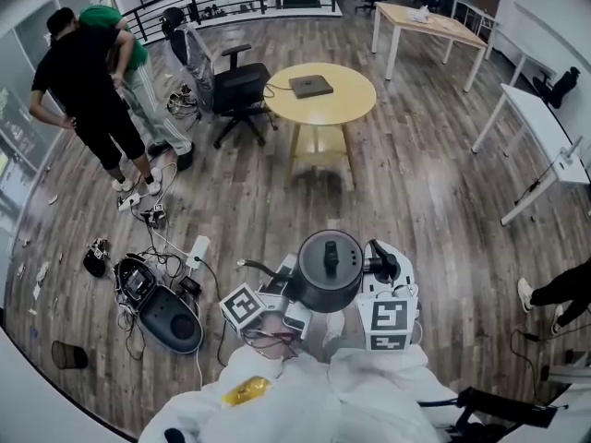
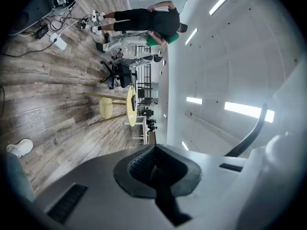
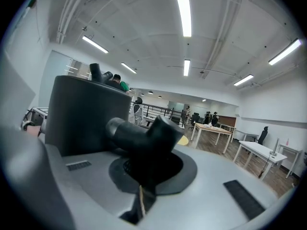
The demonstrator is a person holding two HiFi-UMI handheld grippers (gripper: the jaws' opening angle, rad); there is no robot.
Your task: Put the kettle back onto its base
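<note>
Clamping kettle handle [image 3: 136, 135], right gripper [image 3: 144, 171]

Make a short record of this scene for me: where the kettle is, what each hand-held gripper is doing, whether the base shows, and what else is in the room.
kettle: black kettle, held up in front of the person
right hand-held gripper: shut on the kettle's handle
left hand-held gripper: jaws together, nothing seen between them
base: cannot be picked out with certainty
surroundings: round yellow table, office chair, two people standing far left
</note>
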